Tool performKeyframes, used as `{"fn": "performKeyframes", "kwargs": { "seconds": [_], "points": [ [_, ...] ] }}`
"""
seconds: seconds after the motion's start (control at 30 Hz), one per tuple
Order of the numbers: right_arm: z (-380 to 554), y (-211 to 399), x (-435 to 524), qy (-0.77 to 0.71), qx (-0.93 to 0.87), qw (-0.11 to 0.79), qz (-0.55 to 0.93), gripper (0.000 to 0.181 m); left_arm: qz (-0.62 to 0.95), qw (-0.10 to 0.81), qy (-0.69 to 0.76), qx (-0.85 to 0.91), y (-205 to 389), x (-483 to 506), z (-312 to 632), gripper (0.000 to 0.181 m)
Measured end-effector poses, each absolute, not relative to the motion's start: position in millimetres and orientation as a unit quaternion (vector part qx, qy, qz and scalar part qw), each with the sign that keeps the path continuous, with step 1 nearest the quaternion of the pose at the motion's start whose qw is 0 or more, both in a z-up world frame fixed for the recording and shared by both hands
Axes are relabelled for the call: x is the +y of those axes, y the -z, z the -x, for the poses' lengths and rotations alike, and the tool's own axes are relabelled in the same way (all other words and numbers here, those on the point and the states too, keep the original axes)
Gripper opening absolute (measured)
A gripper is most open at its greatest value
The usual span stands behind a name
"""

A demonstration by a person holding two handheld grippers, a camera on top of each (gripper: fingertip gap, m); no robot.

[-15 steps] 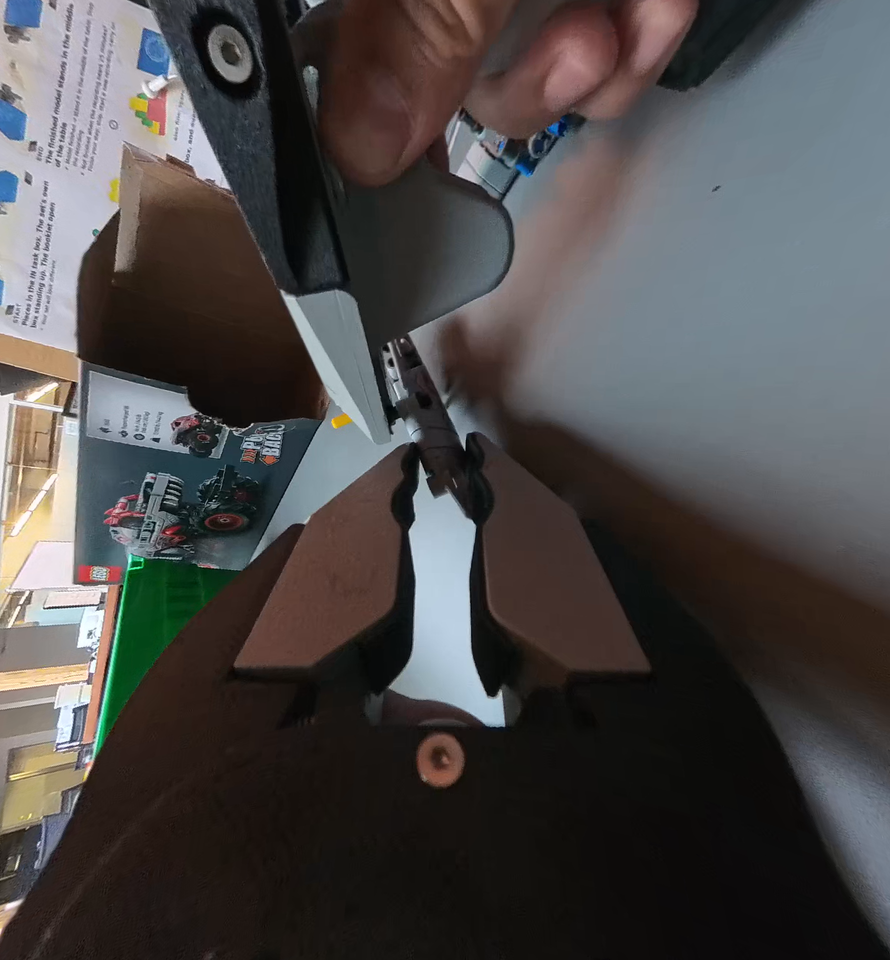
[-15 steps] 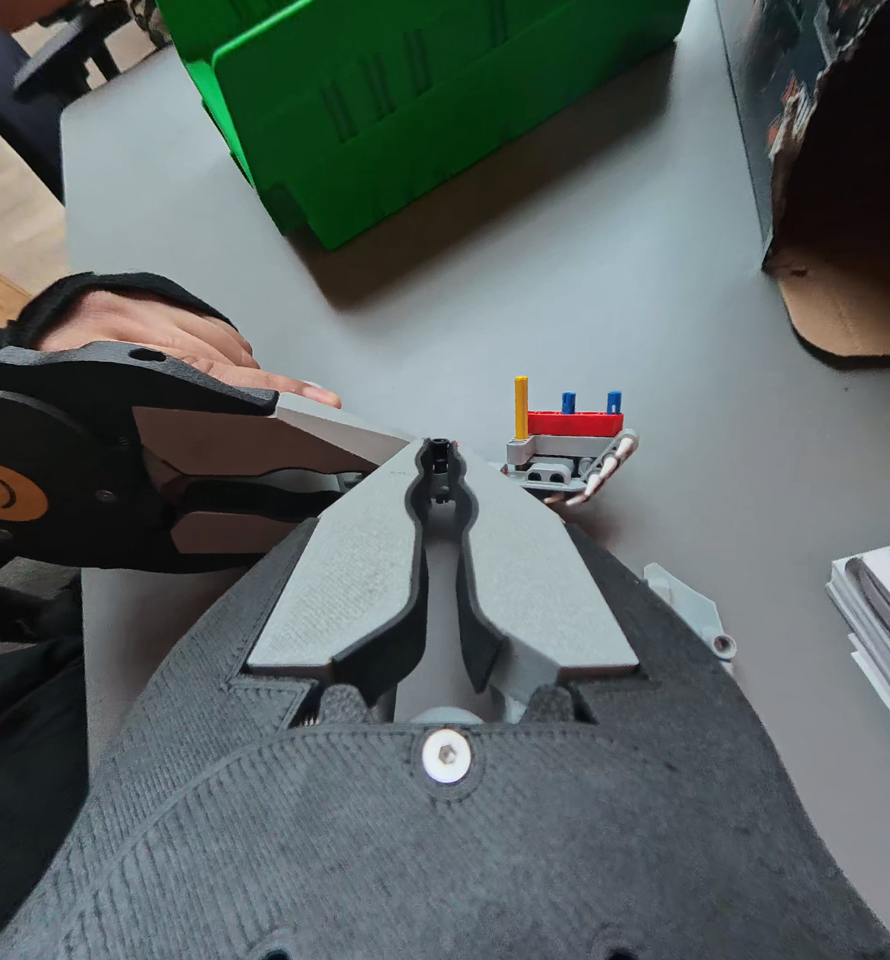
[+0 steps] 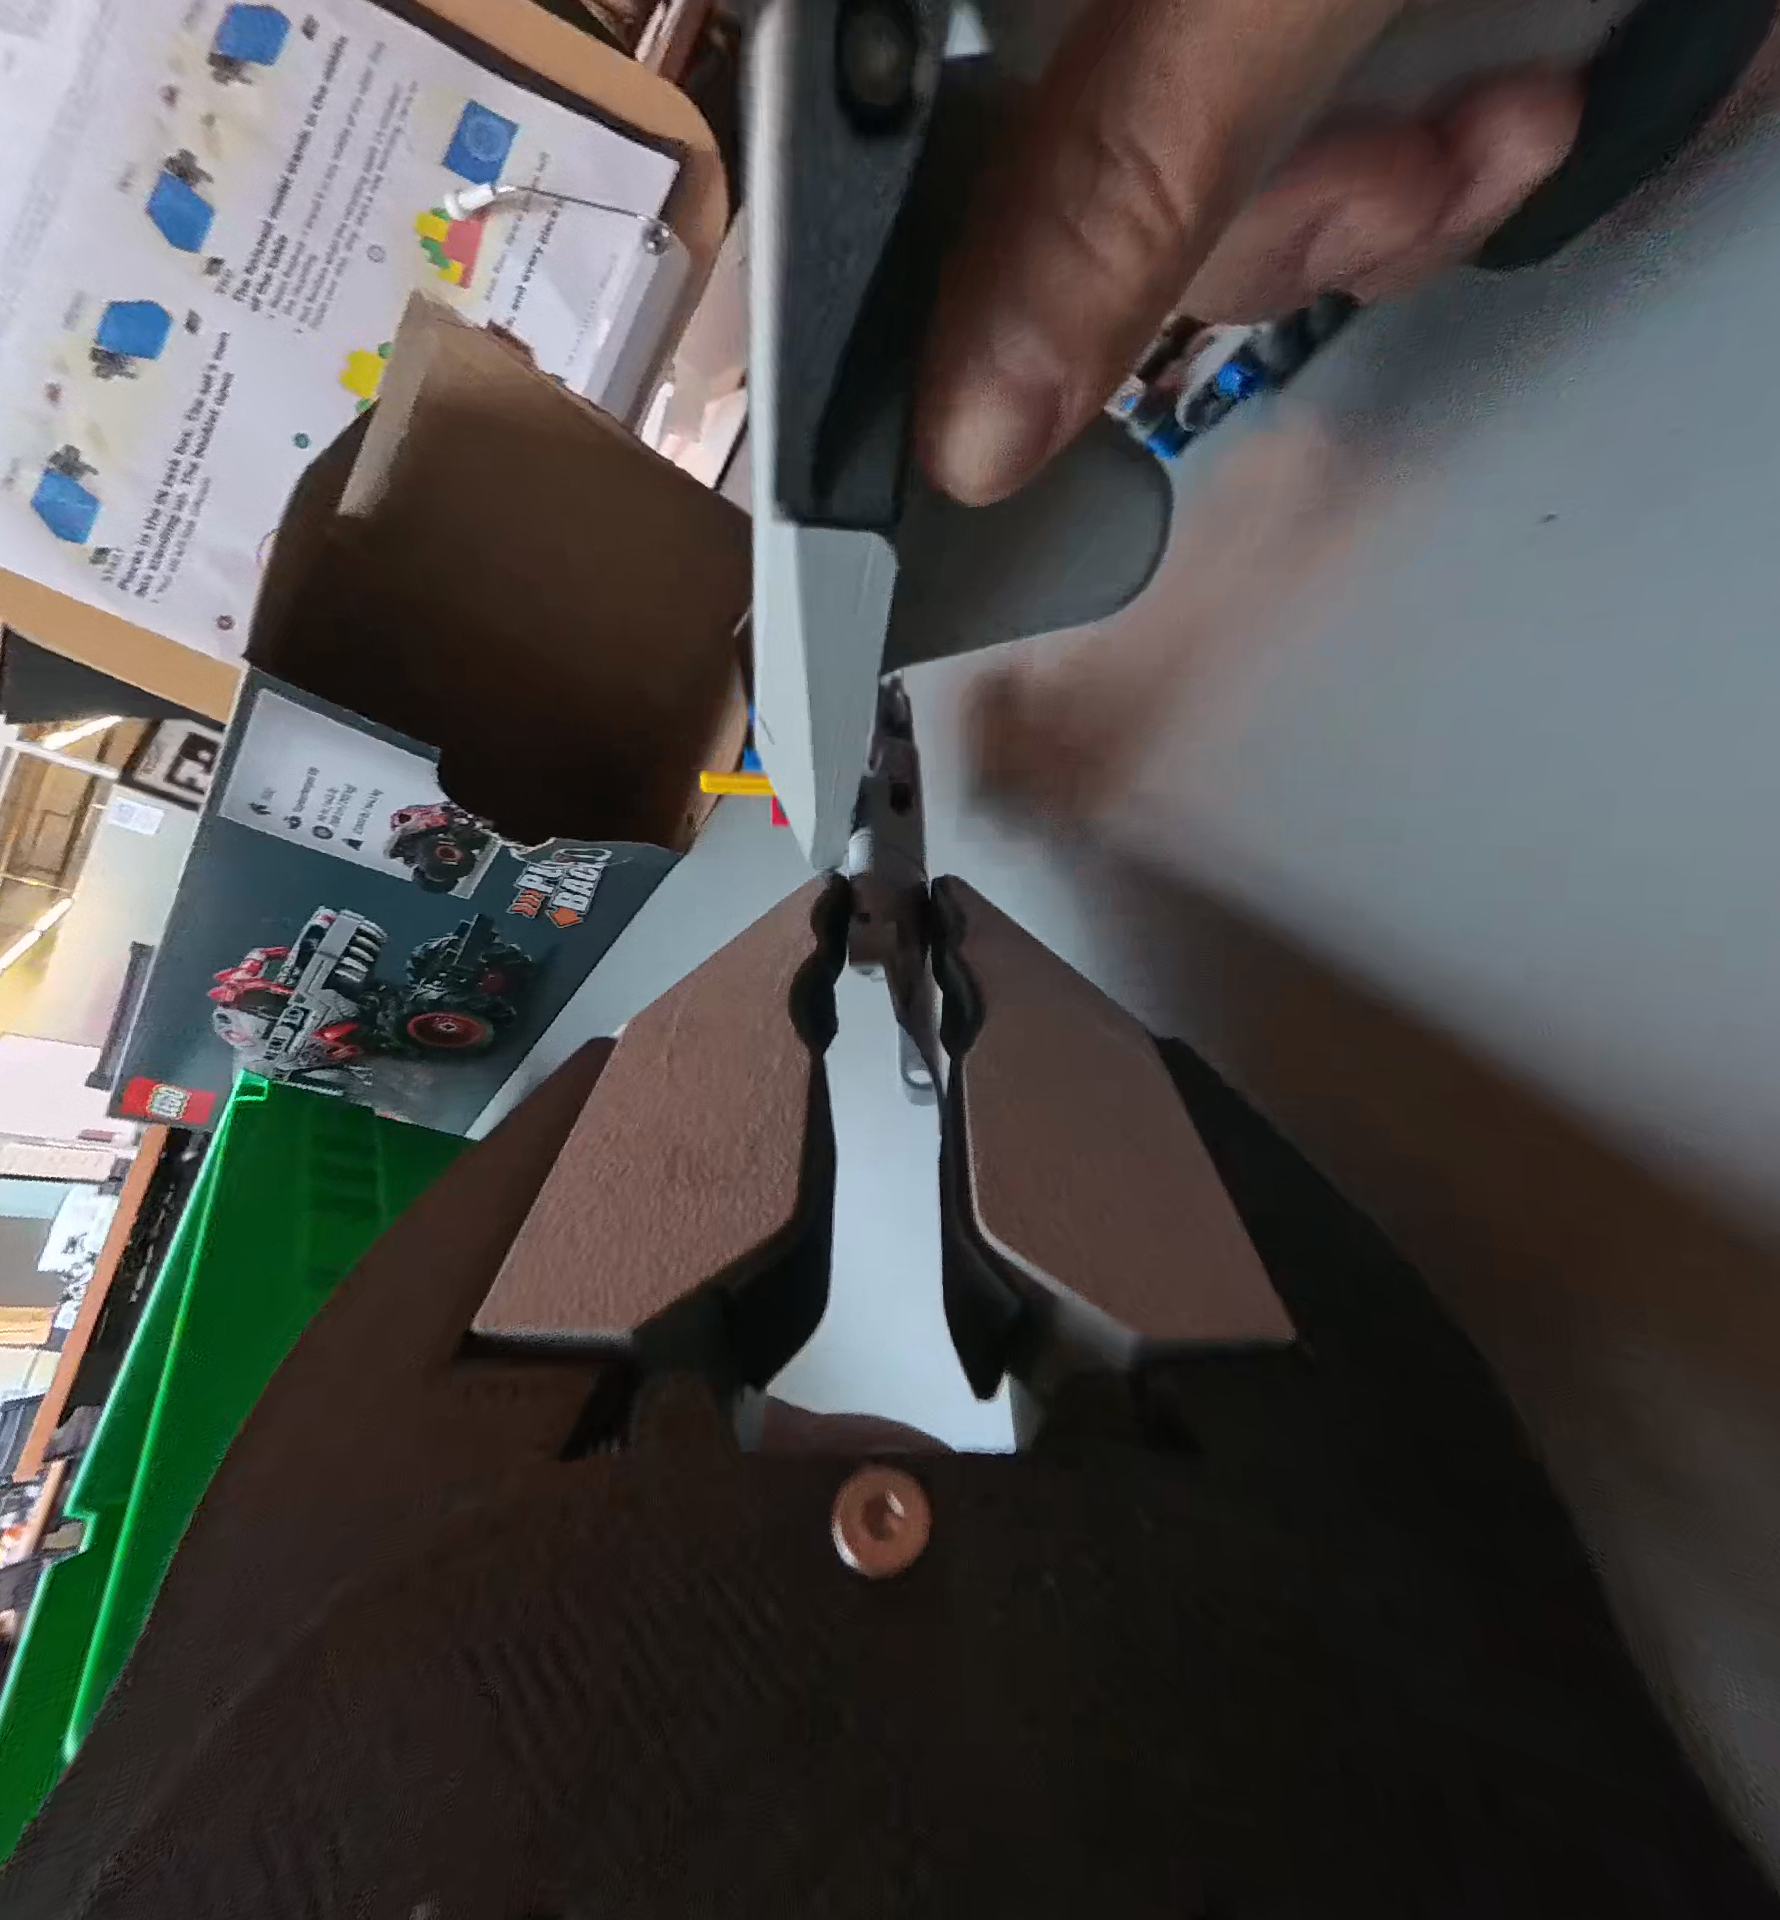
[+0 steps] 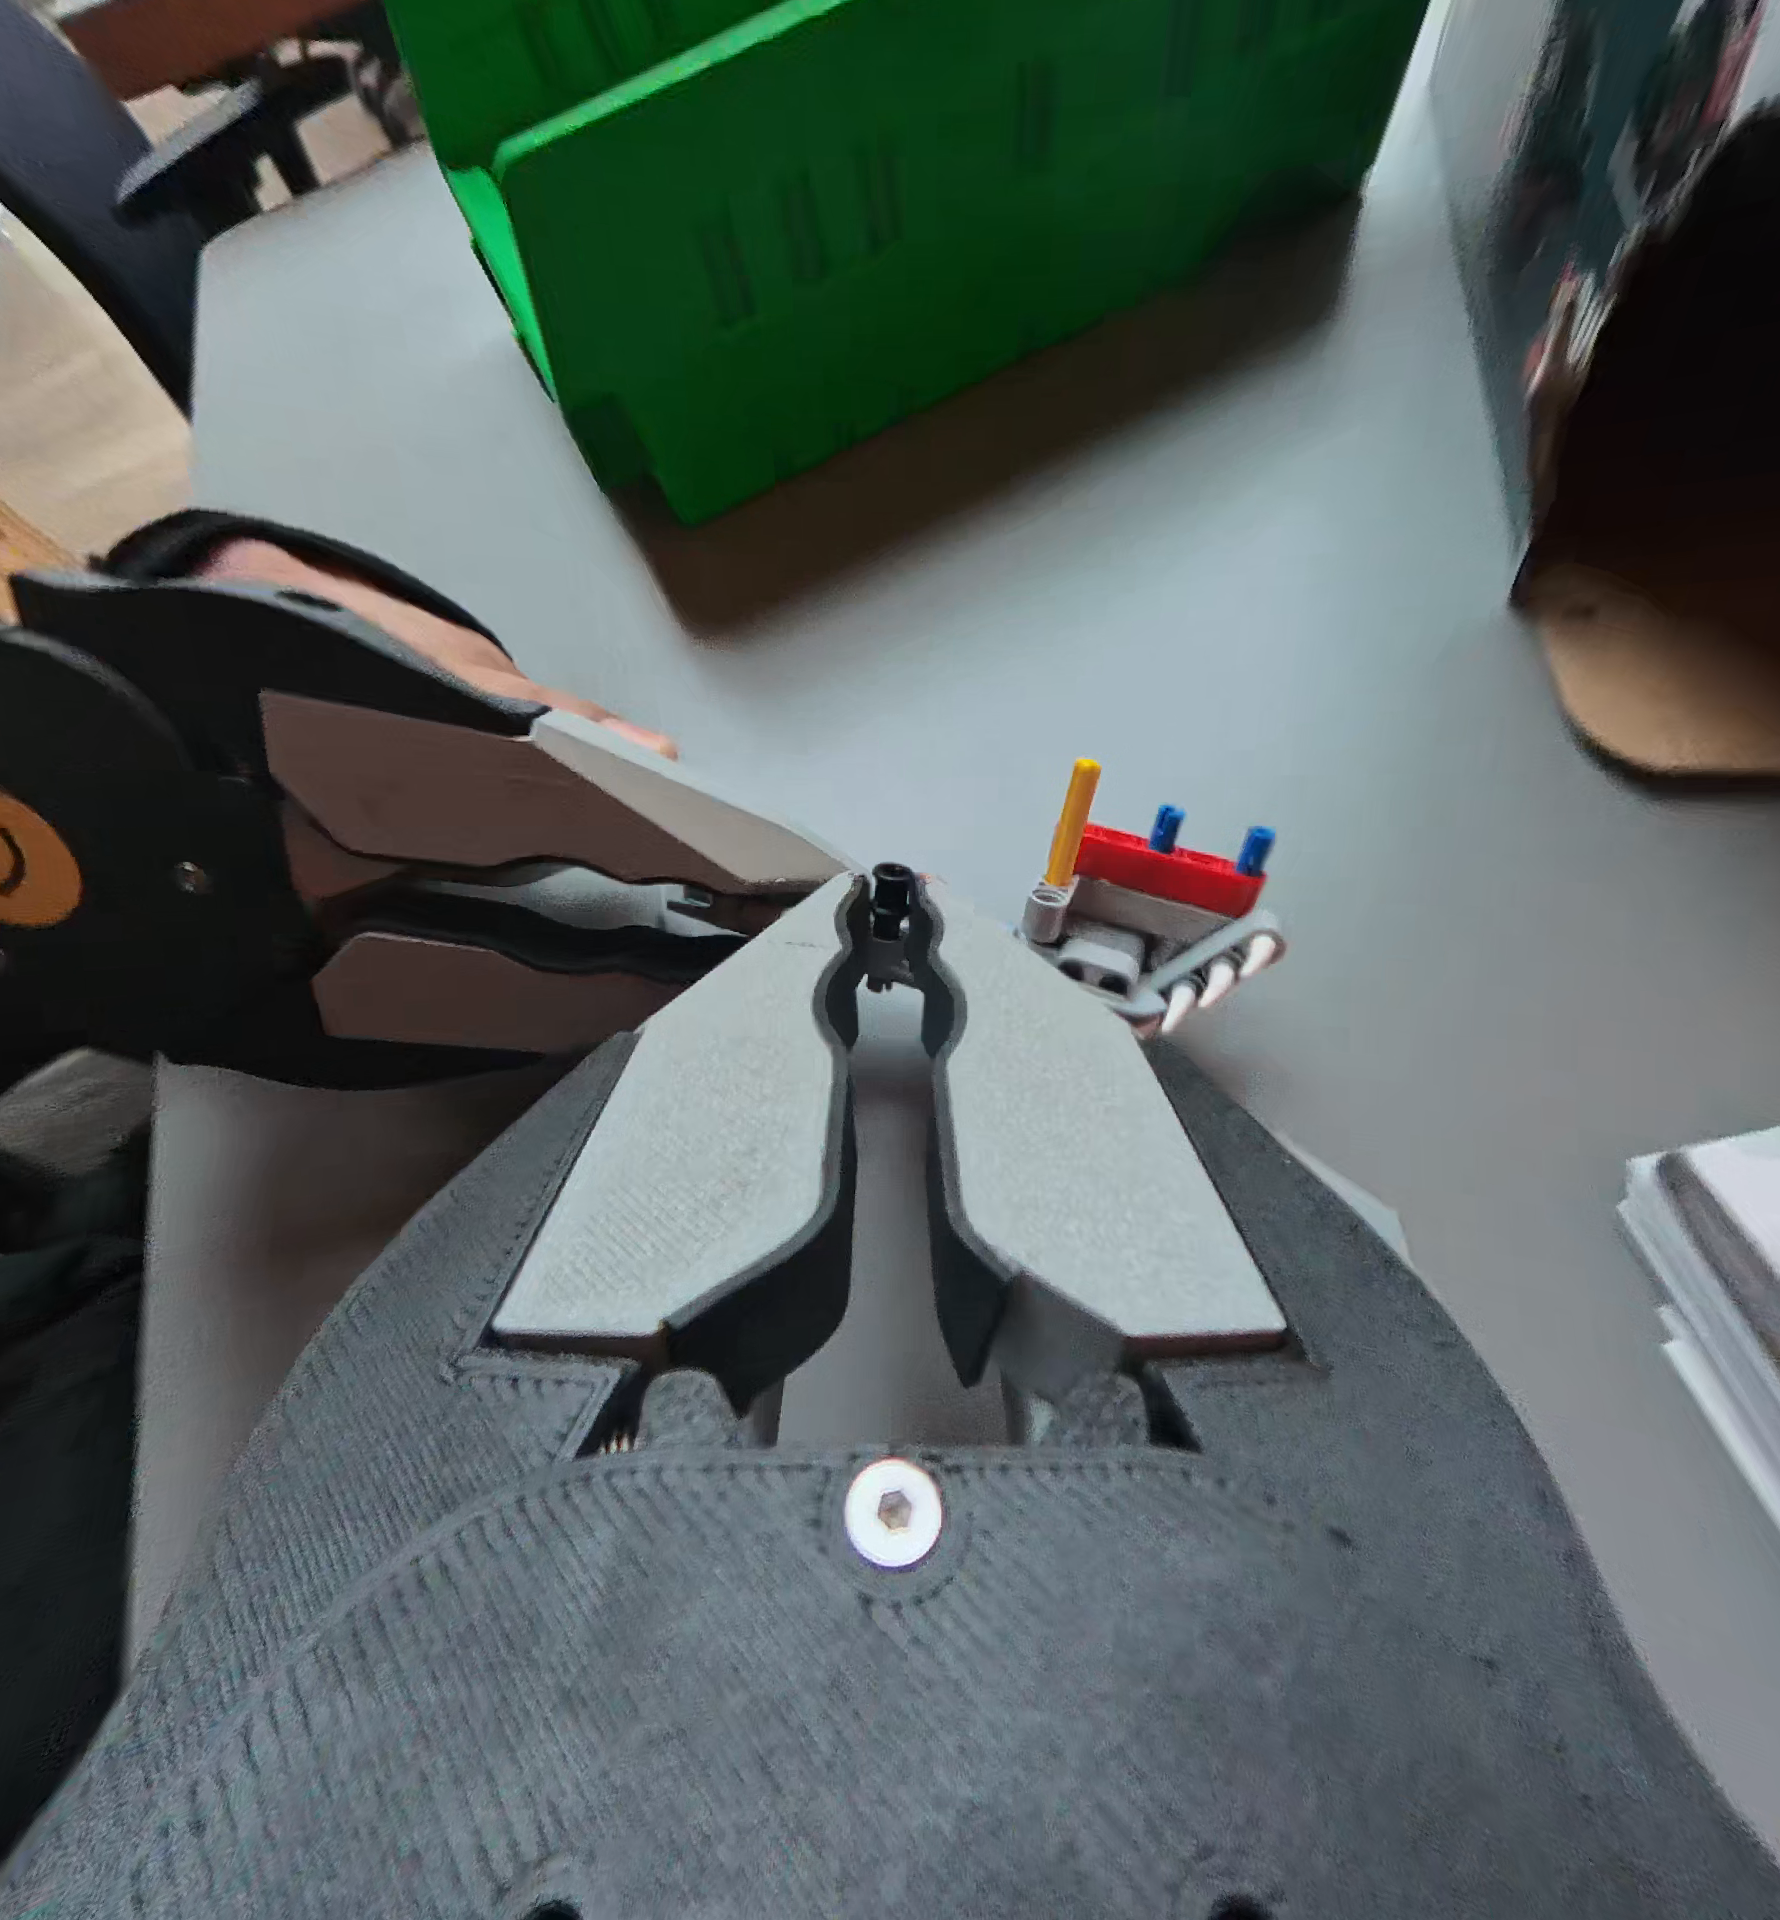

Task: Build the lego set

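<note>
In the right wrist view, the left gripper enters from the left edge, clenched on a grey lego piece. At centre, the right gripper pinches a small black pin, tip to tip with the left one. Just right of centre on the grey table stands the part-built lego model. A green bin fills the upper middle, a cardboard box the upper right.

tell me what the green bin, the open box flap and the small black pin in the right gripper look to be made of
Green bin: looks like moulded plastic, smooth with a slight sheen and ribbed slots in its wall.
Open box flap: cardboard, matte brown, raw on the inside, with a rounded cut edge.
Black pin: probably hard plastic, faintly glossy, held at the right gripper tips.
</note>
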State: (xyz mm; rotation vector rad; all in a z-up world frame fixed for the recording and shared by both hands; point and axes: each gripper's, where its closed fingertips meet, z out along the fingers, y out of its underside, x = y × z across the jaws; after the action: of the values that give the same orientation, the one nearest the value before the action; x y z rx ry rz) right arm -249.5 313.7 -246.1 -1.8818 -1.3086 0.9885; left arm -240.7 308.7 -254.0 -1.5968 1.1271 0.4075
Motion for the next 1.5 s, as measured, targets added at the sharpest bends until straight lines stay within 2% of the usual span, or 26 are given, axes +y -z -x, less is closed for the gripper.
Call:
{"fn": "performKeyframes", "kwargs": {
  "seconds": [0.1,0.23,0.47,0.67,0.93,1.17,1.4,1.5],
  "points": [
    [248,252,314,-0.392,-0.485,0.263,0.736,0.004,0.668,0.527,-0.191,0.489,260,309,240,0.013],
    [253,256,315,-0.354,-0.5,0.264,0.745,0.002,0.68,0.505,-0.185,0.499,268,306,238,0.014],
    [266,251,322,-0.308,-0.517,0.349,0.719,0.001,0.682,0.502,-0.213,0.487,266,310,245,0.013],
    [272,243,326,-0.336,-0.496,0.364,0.714,0.001,0.682,0.517,-0.223,0.468,258,313,251,0.015],
    [267,230,328,-0.488,-0.408,0.259,0.727,0.003,0.698,0.564,-0.161,0.412,241,317,253,0.013],
    [257,224,339,-0.426,-0.449,0.297,0.727,0.008,0.697,0.549,-0.182,0.424,247,319,255,0.013],
    [256,237,327,-0.43,-0.469,0.26,0.726,0.016,0.695,0.552,-0.182,0.425,247,319,254,0.013],
    [262,244,328,-0.4,-0.485,0.271,0.729,0.003,0.685,0.542,-0.187,0.449,252,316,247,0.013]
  ]
}}
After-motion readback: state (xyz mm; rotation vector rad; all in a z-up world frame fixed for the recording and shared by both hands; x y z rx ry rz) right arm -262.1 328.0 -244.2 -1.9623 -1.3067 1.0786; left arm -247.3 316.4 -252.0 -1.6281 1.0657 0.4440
